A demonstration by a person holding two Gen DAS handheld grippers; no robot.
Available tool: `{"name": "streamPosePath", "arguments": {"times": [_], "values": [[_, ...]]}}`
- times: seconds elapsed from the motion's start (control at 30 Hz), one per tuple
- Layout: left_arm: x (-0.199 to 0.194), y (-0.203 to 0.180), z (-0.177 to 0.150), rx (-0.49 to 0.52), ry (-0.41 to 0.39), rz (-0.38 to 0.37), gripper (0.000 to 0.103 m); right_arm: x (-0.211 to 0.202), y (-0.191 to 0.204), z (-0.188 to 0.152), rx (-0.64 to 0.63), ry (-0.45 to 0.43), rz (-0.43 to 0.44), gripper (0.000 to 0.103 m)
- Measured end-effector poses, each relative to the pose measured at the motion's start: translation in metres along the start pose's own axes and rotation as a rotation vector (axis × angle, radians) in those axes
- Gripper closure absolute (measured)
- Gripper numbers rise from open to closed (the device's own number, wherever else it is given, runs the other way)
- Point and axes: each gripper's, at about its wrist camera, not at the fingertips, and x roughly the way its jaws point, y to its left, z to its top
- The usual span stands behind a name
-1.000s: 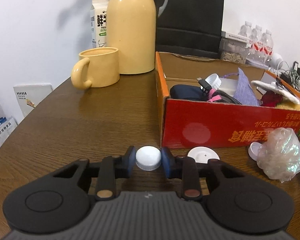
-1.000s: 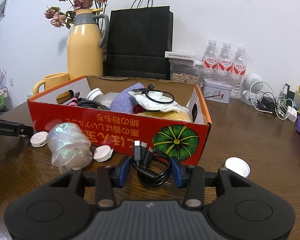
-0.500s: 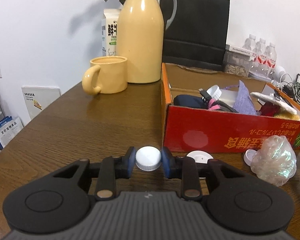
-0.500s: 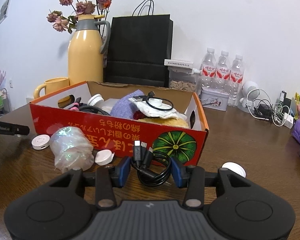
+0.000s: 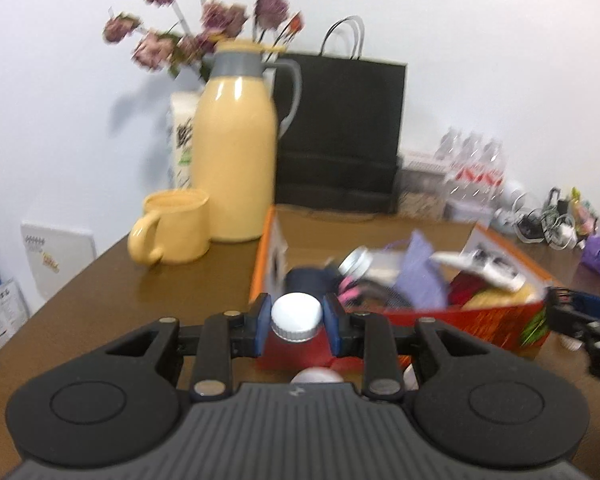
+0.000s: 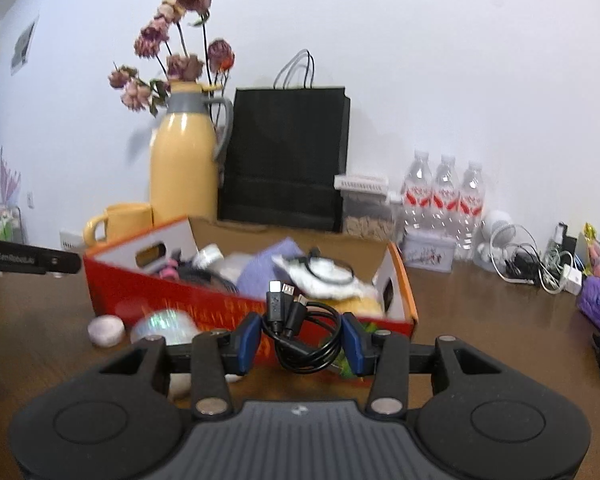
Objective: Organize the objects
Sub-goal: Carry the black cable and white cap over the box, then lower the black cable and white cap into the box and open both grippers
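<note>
Looking along our left gripper [image 5: 297, 318], we see its blue pads pinching a white cap [image 5: 296, 316] from both sides, the jaws narrow around it and the cap held up off the table [image 5: 100, 288]. Past the cap lies the red box [image 5: 480, 320], its near wall just beyond the fingers, and it is full of odds and ends: a dark pouch, a purple cloth [image 5: 422, 272], pink and white bits that the blur keeps us from naming. Left of the box stand a yellow mug [image 5: 176, 228] and, just behind it, a tall yellow jug [image 5: 234, 164] with dried flowers [image 5: 204, 28] above it; a black bag [image 5: 340, 132] leans against the wall behind the box. At the right edge our right gripper [image 5: 580, 316] comes in near the box's corner. Turning to the right wrist view, we see our right gripper [image 6: 300, 338] clamped on a coiled black cable [image 6: 304, 332], the loop squeezed between the blue pads and its plugs sticking up above them, clear of the table [image 6: 480, 328]. The box [image 6: 148, 292] sits right behind the cable, with a white cable lying on top of its contents. On the table in front of the box, to the left, rest a round white disc [image 6: 106, 330] and a shiny plastic wad [image 6: 164, 324] beside it. The left gripper's black arm [image 6: 32, 260] reaches in from the left edge, and water bottles [image 6: 444, 196] stand by the wall.
</note>
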Motion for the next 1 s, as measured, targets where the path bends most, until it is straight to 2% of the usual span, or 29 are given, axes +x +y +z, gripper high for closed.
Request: {"name": "streamPosePath", "arguments": {"times": [0.27,0.5,0.67,0.77,1.0], "values": [[0.023,-0.034,0.029,0.026,-0.046,-0.058,0.074,0.029,0.021,0.037,-0.030,-0.064,0.044,0.061],[0.058,-0.046,0.050,0.025,-0.058,-0.061,0.074,0.075,0.026,0.055,-0.016,-0.053,0.043,0.061],[0.085,-0.046,0.051,0.019,-0.040,-0.046,0.074,0.100,0.023,0.053,0.004,-0.029,0.041,0.061],[0.099,-0.042,0.044,0.026,-0.003,-0.042,0.074,0.108,0.019,0.045,0.016,-0.001,0.047,0.061],[0.108,-0.037,0.036,0.023,0.018,-0.042,0.074,0.115,0.017,0.039,0.015,0.027,0.051,0.061]]}}
